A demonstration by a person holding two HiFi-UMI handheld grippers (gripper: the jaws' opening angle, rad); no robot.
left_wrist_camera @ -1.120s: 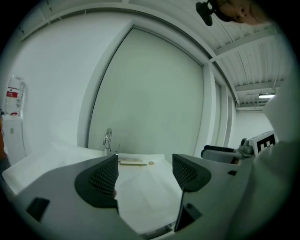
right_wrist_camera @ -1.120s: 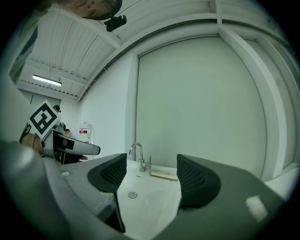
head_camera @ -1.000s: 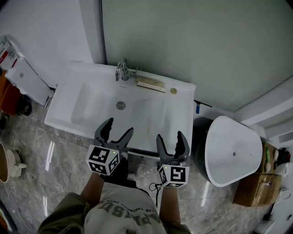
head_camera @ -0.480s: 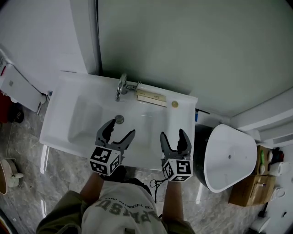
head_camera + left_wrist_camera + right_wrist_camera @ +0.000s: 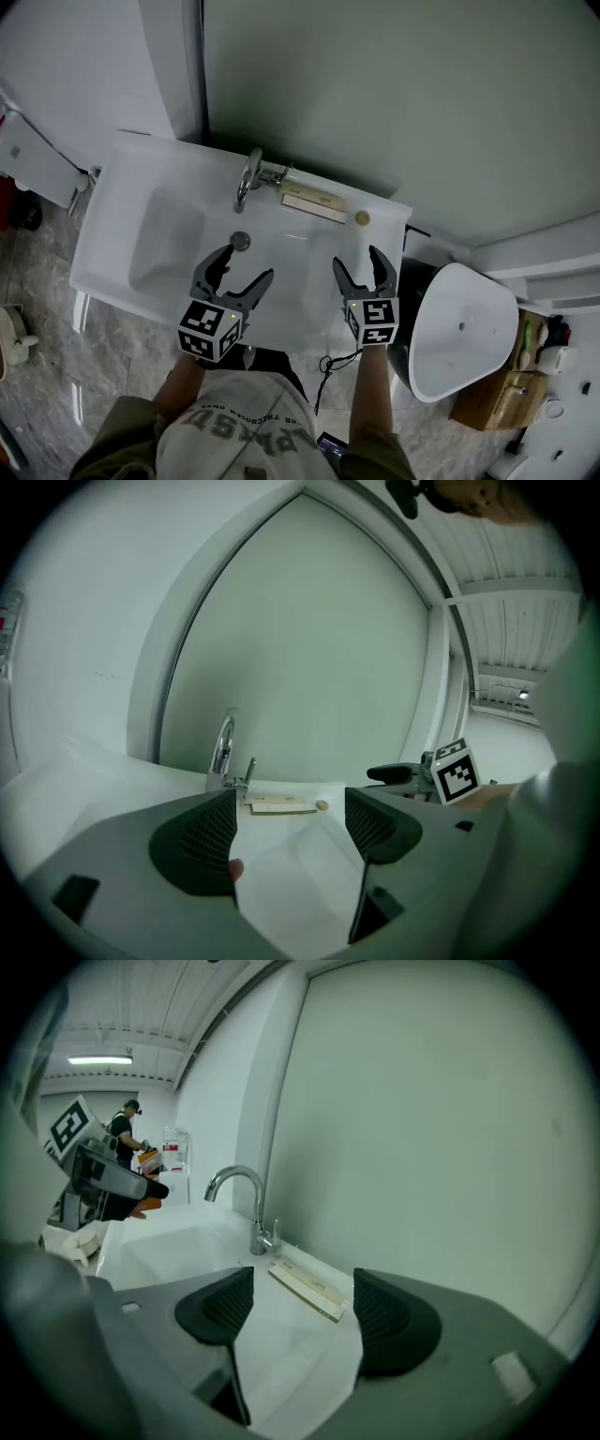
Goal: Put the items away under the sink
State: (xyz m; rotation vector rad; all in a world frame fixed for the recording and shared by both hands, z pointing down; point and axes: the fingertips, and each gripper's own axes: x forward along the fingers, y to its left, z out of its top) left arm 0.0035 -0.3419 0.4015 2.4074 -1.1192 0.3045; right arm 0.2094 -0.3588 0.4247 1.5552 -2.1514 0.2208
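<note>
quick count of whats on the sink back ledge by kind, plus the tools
faucet: 1
long flat packs: 2
small round tan item: 1
tools, both open and empty, left tool and right tool: 2
total: 6

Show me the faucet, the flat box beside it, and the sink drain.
faucet (image 5: 247, 178), head view, on its curved spout.
flat box (image 5: 313, 203), head view, middle of its top face.
sink drain (image 5: 241, 241), head view, centre of the plug.
</note>
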